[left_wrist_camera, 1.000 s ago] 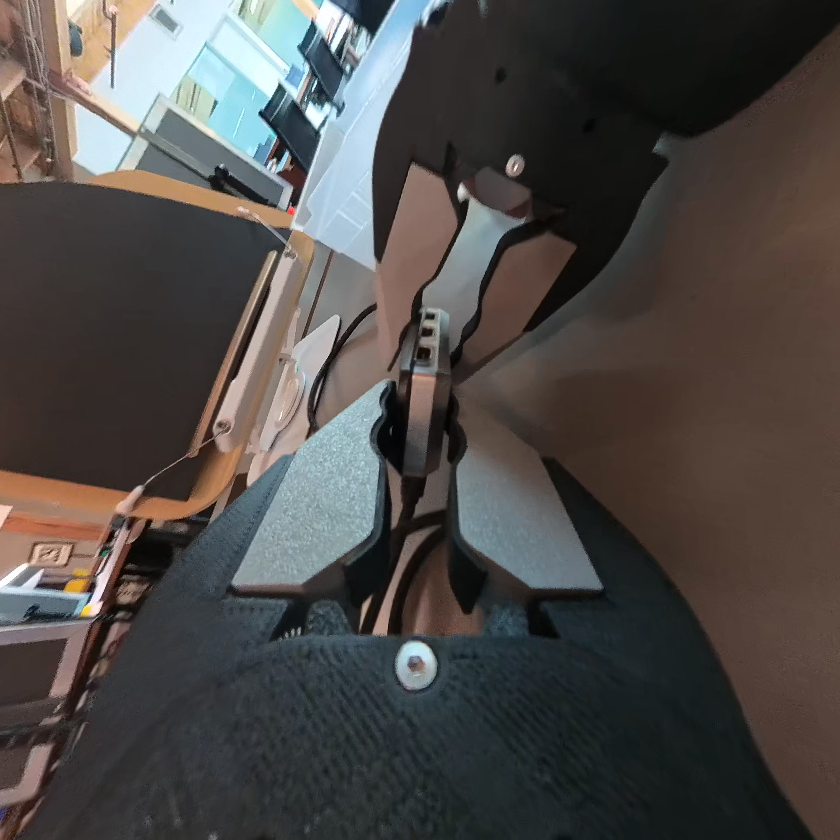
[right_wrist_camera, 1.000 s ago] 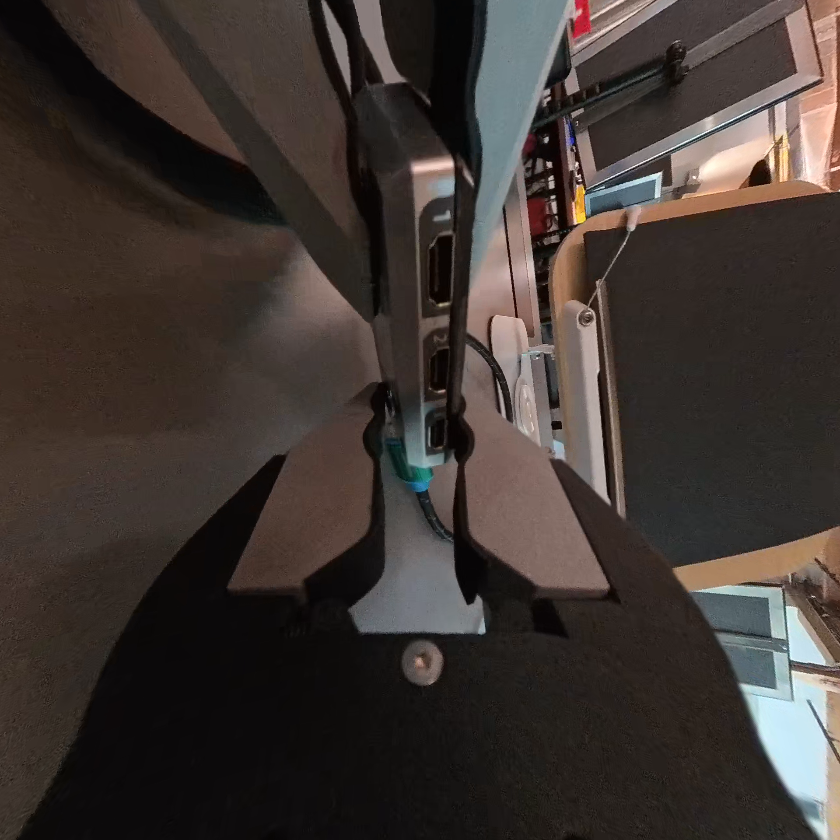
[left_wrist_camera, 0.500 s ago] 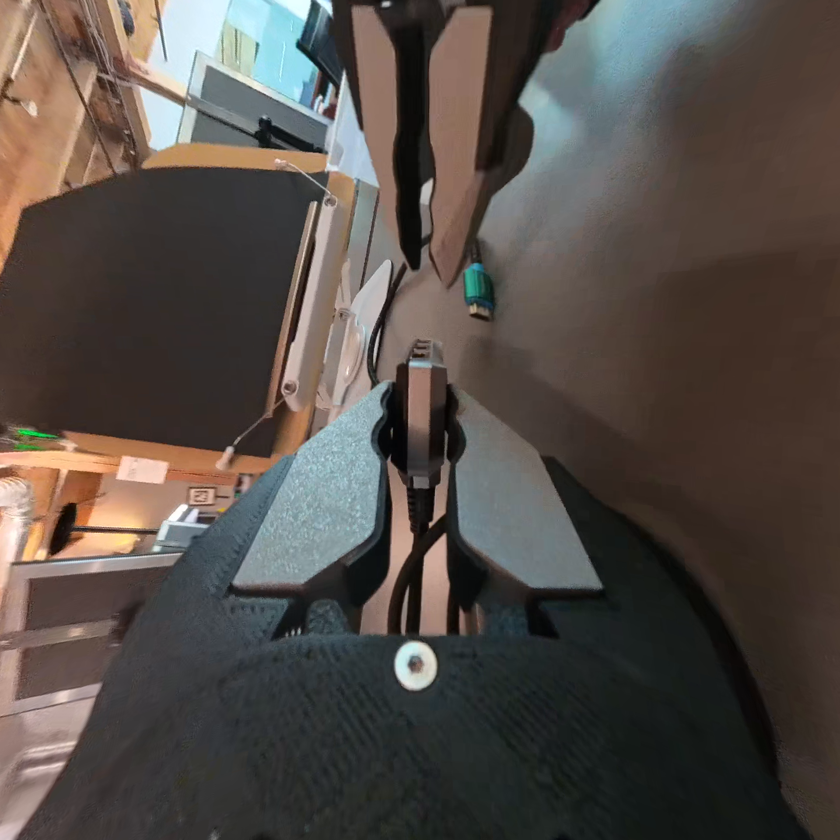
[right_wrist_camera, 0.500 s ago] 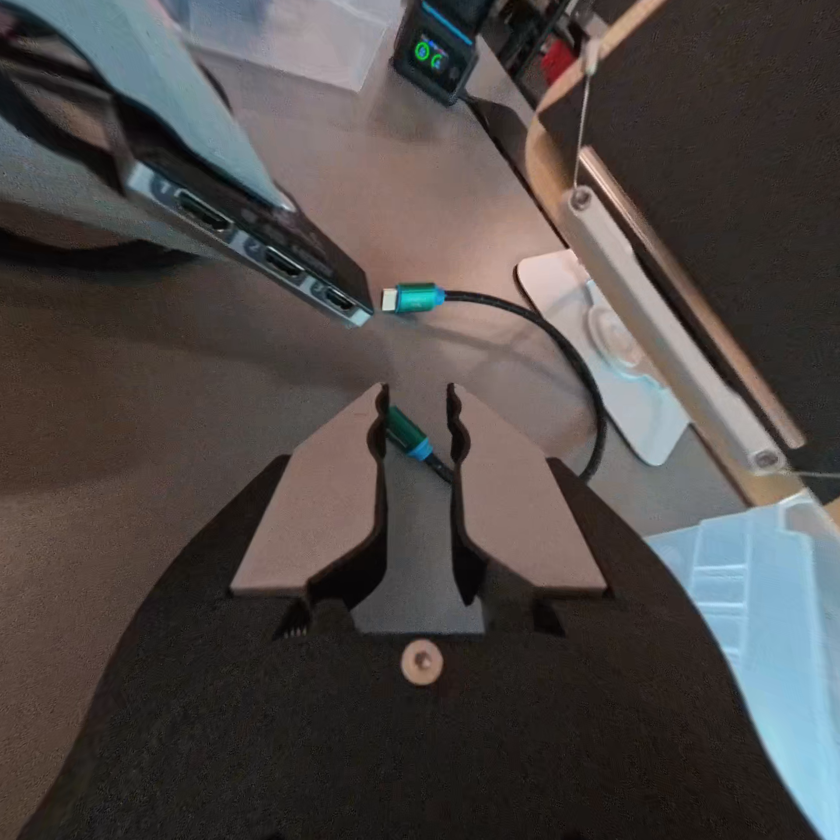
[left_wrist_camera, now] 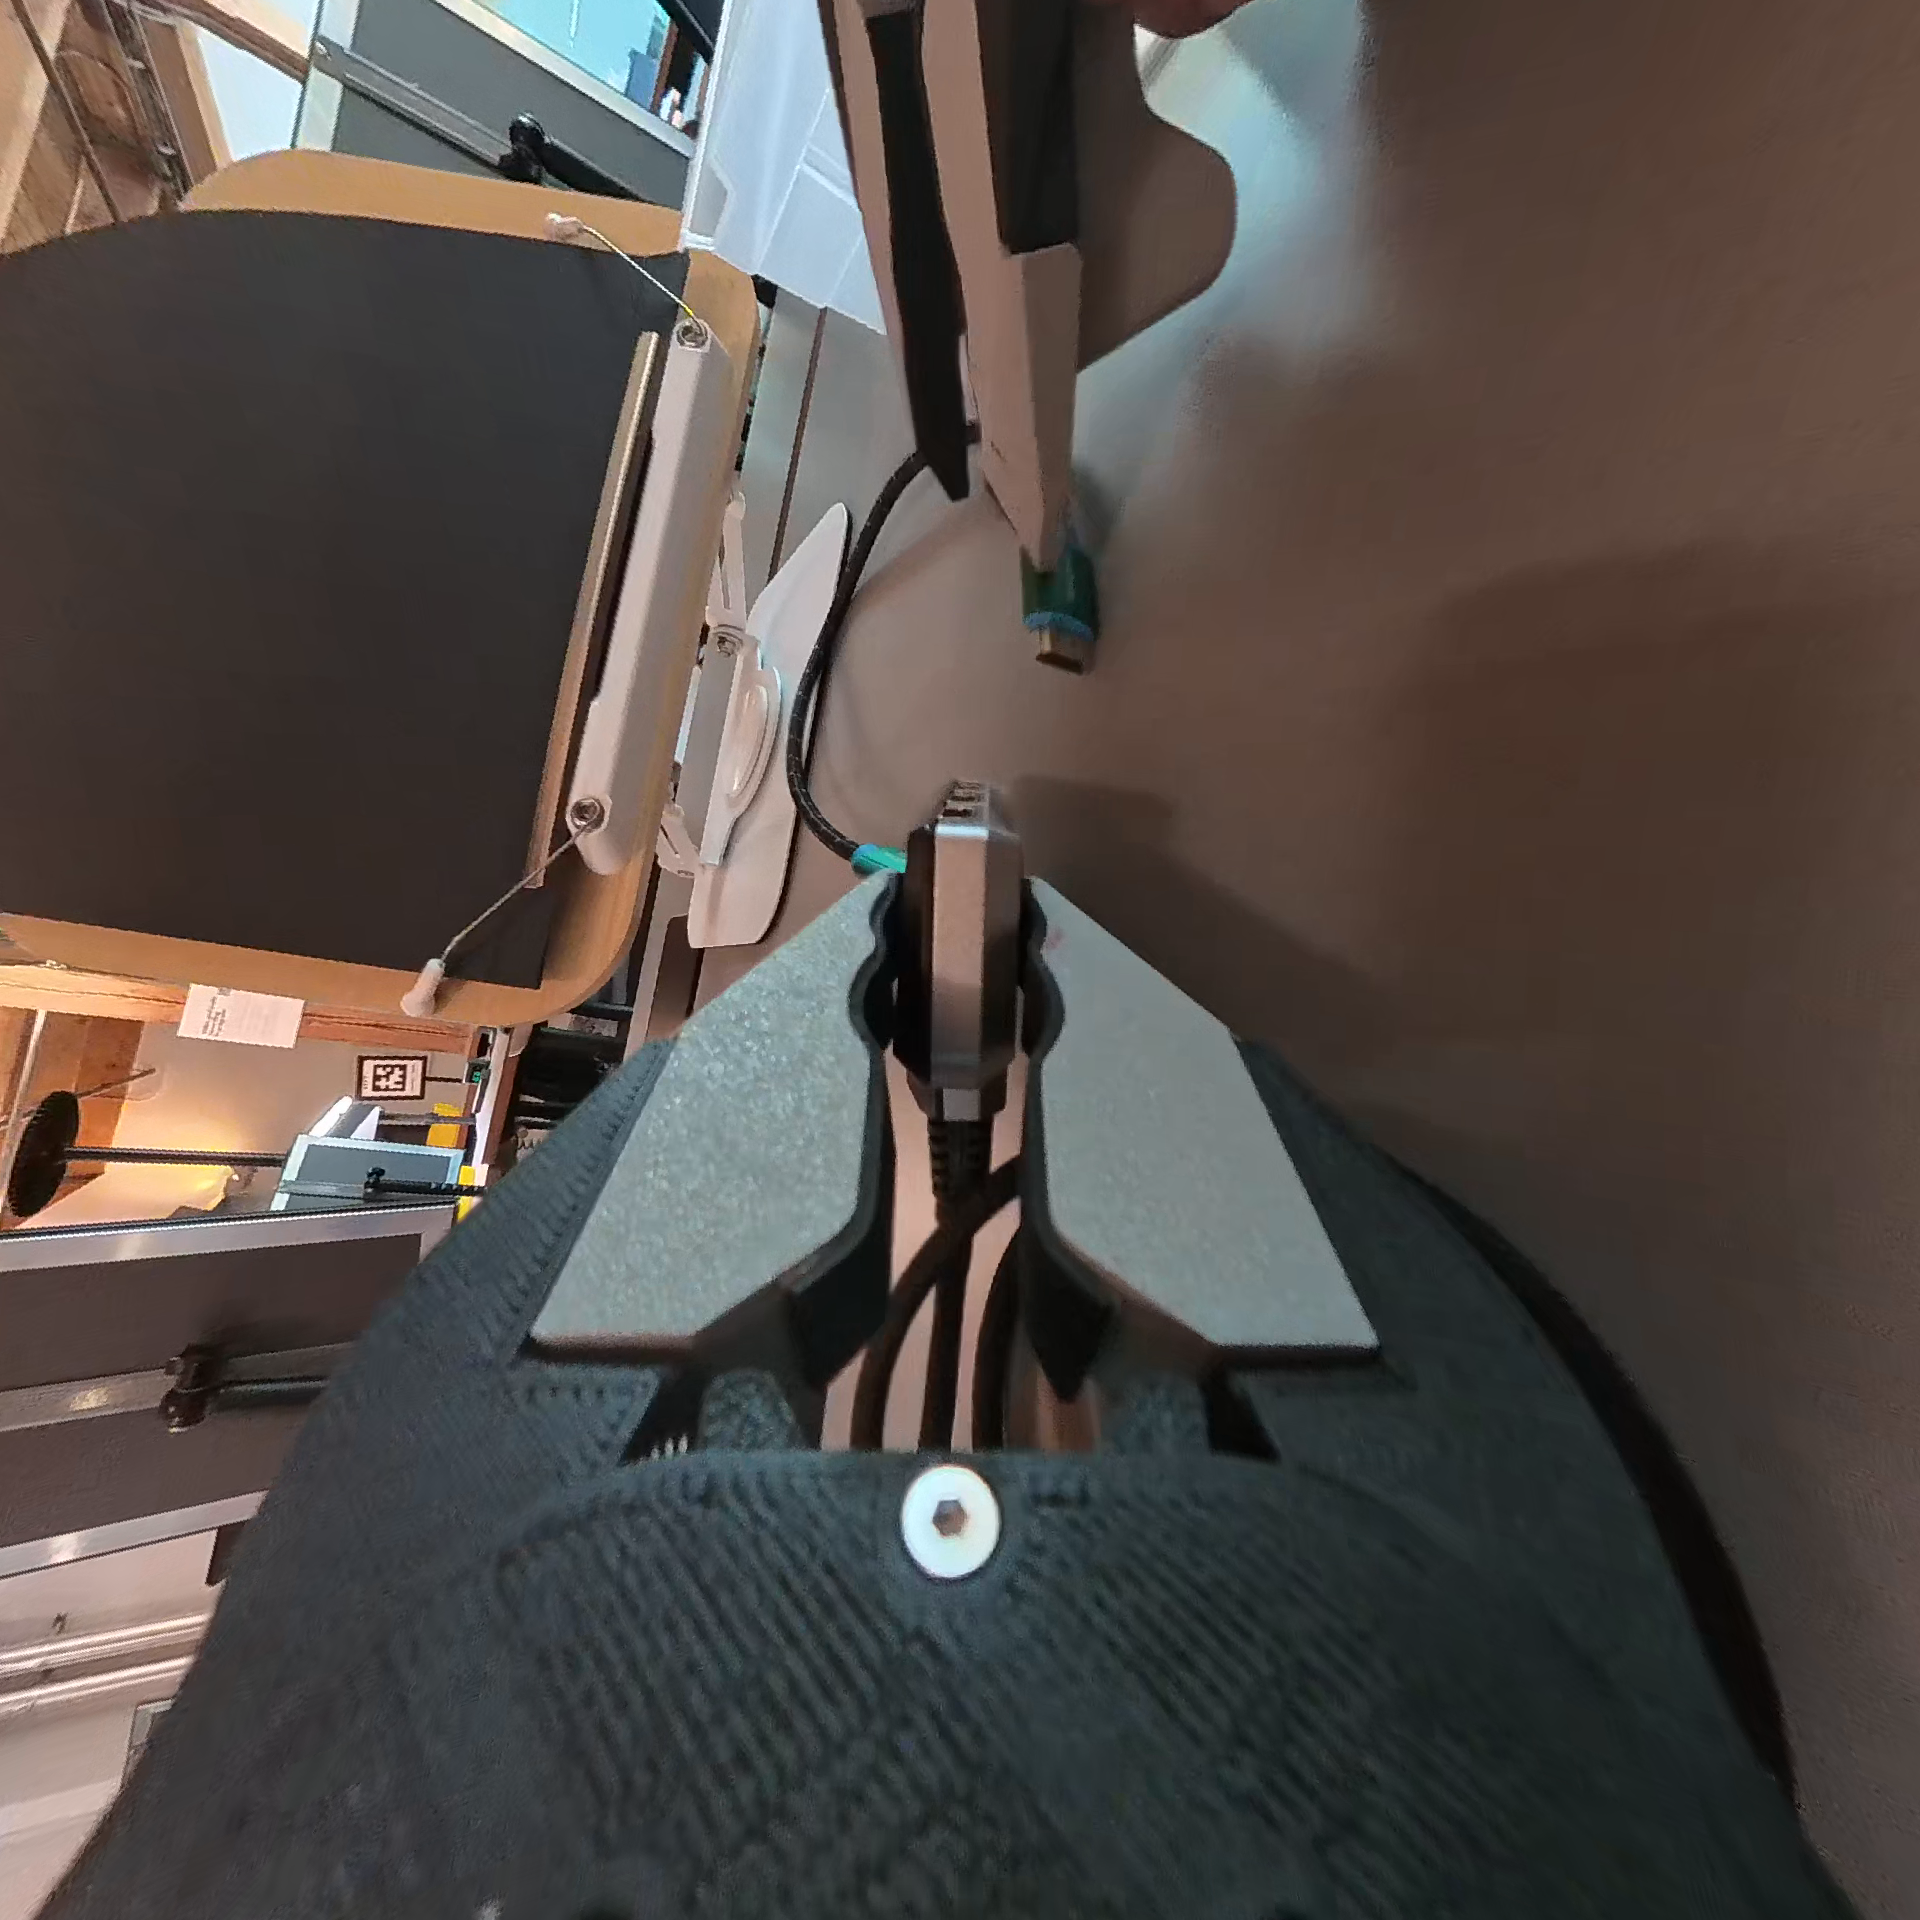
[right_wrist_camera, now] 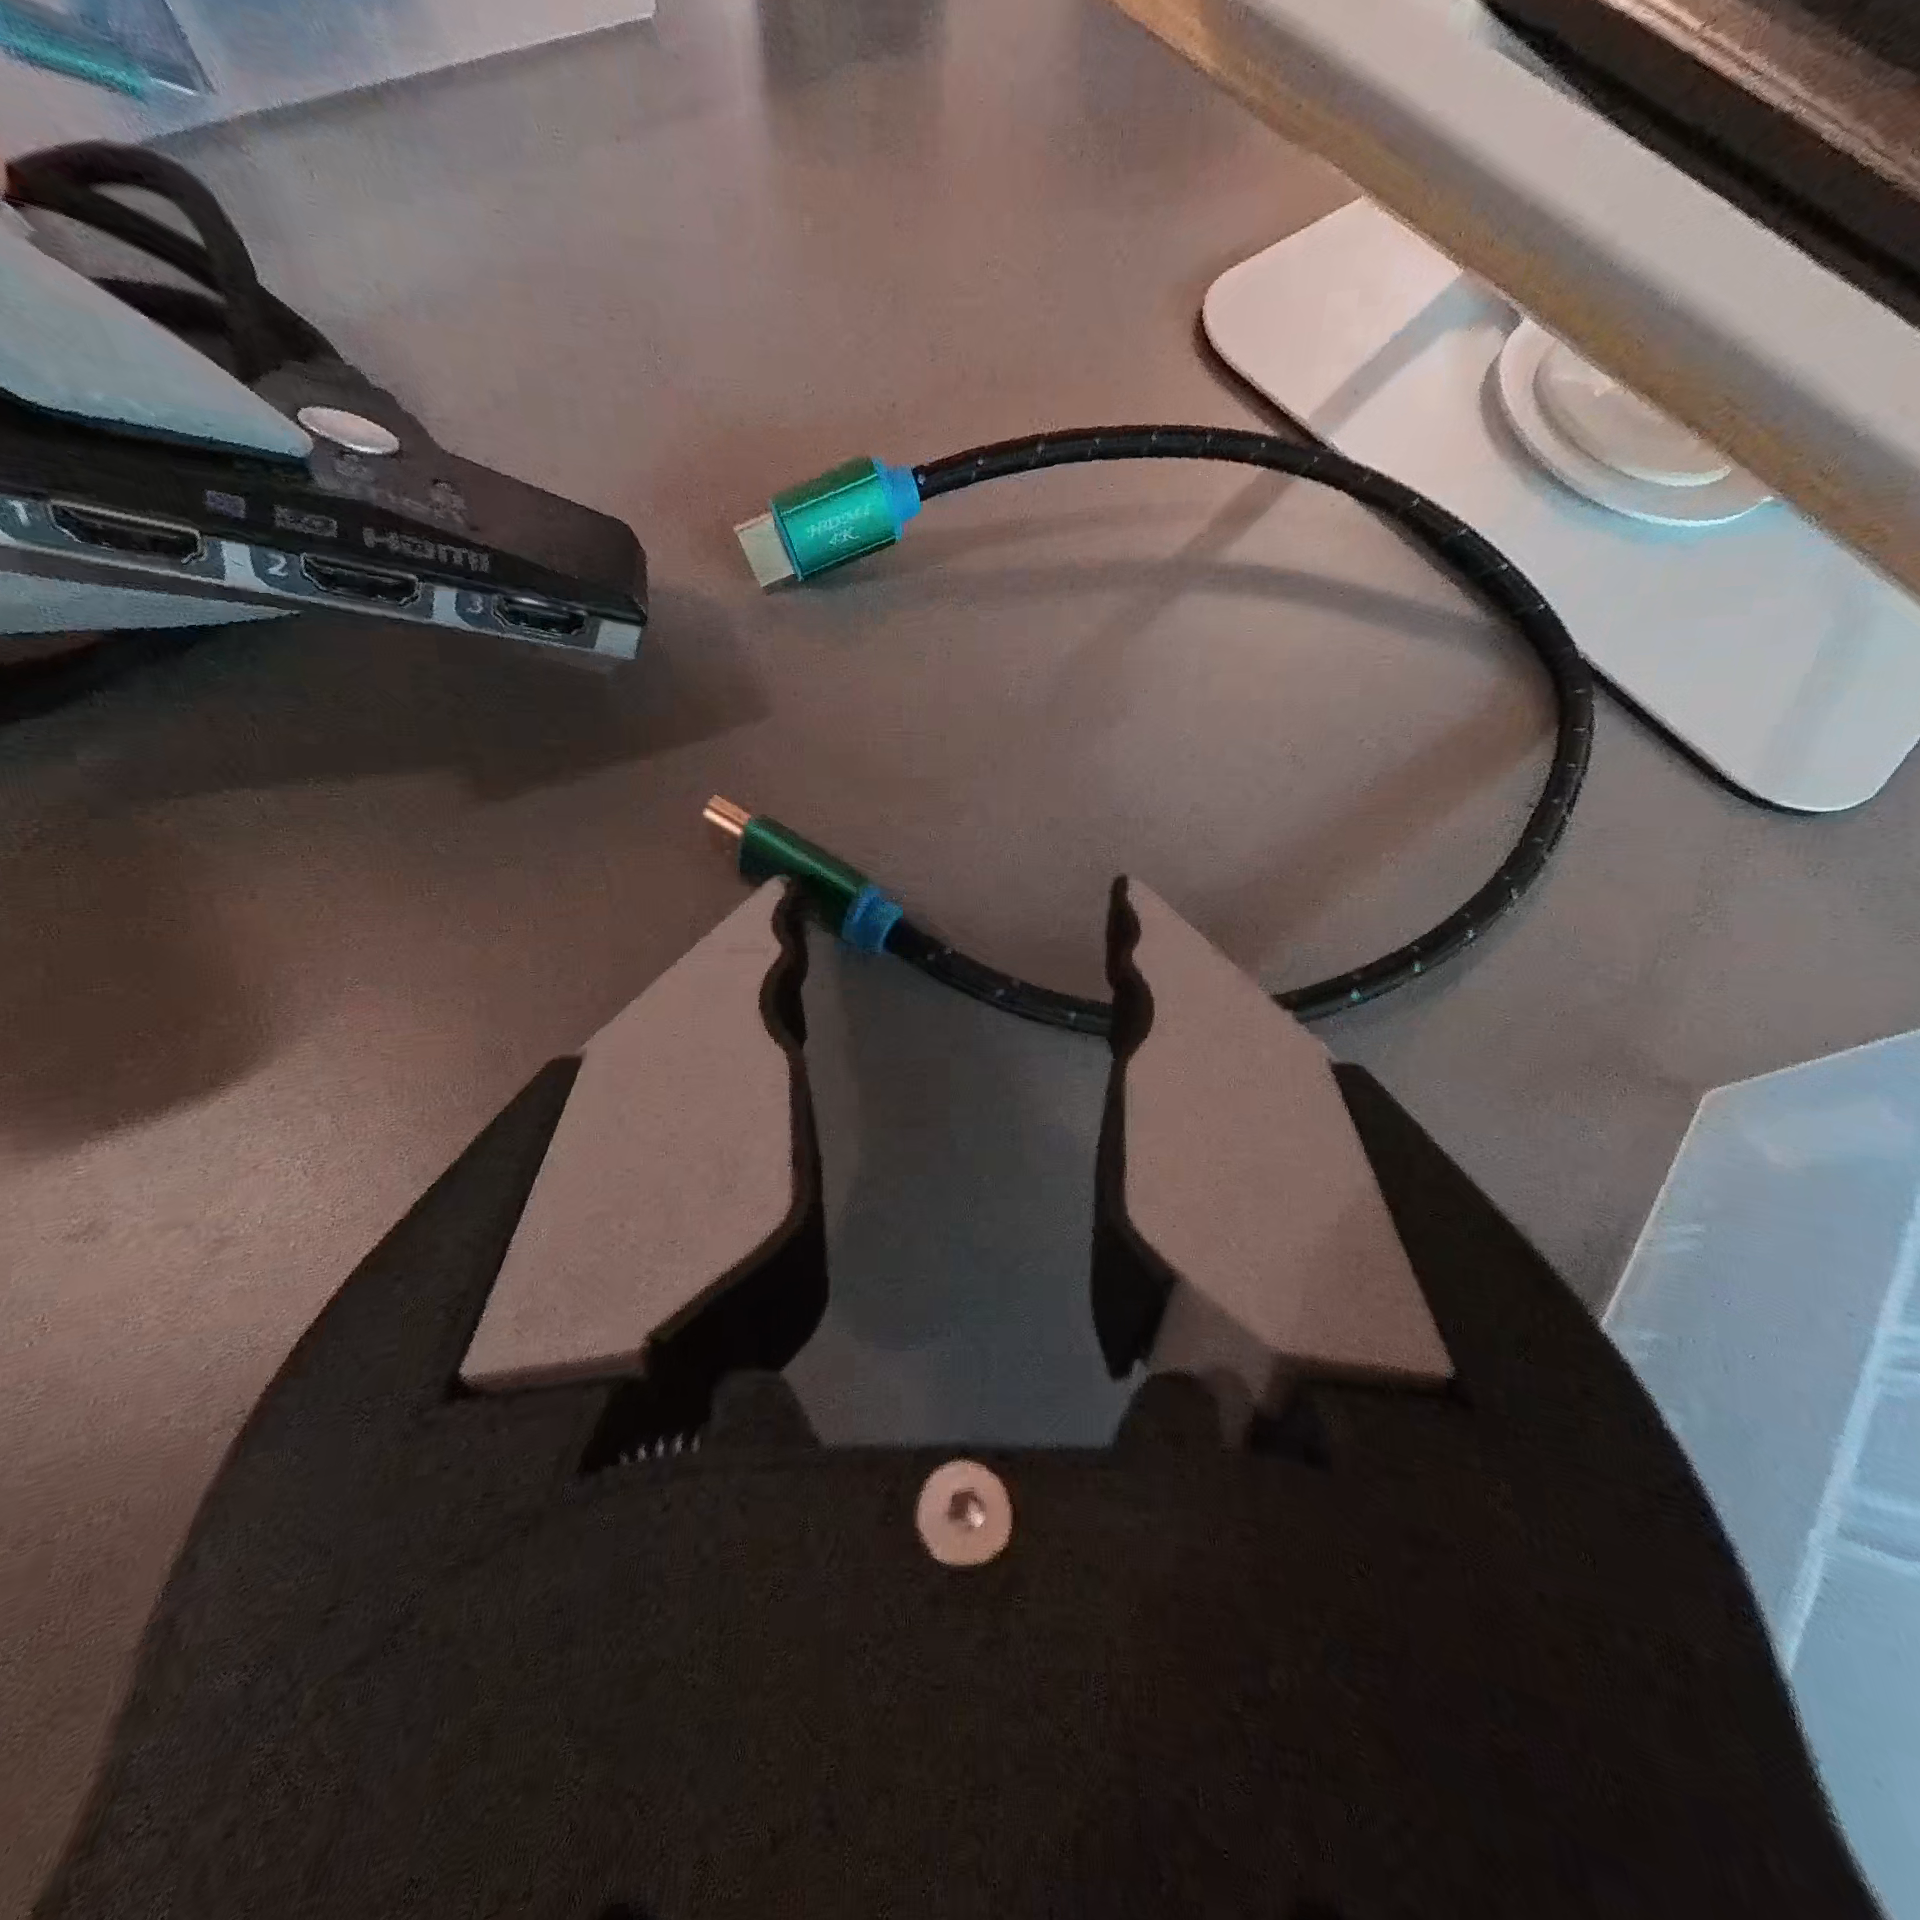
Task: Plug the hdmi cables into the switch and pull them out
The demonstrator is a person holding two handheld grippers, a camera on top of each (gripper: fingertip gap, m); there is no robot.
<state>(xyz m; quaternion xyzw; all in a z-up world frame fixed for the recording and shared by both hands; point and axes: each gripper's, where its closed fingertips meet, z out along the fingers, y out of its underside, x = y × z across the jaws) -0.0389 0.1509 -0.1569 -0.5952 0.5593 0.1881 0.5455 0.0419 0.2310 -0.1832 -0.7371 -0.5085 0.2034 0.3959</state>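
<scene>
My left gripper [left_wrist_camera: 961,909] is shut on the grey HDMI switch [left_wrist_camera: 961,935] and holds it on edge just above the table. In the right wrist view the switch [right_wrist_camera: 416,566] shows three empty ports. My right gripper [right_wrist_camera: 951,904] is open. One green plug [right_wrist_camera: 800,868] of the braided black cable [right_wrist_camera: 1564,675] lies against its left fingertip. The cable's other green plug [right_wrist_camera: 831,520] lies on the table next to the switch's end. In the left wrist view the right gripper [left_wrist_camera: 997,447] hangs above a green plug [left_wrist_camera: 1060,603].
A monitor [left_wrist_camera: 312,540] on a white stand base [right_wrist_camera: 1455,436] stands close behind the cable. A translucent plastic box [right_wrist_camera: 1818,1403] is at the right. The switch's own black lead [left_wrist_camera: 951,1226] runs back between my left fingers. The table [right_wrist_camera: 312,987] is grey-brown.
The right gripper held the plug at the switch's end port, drew it away, then opened and let it go on the table. The left gripper kept hold of the switch.
</scene>
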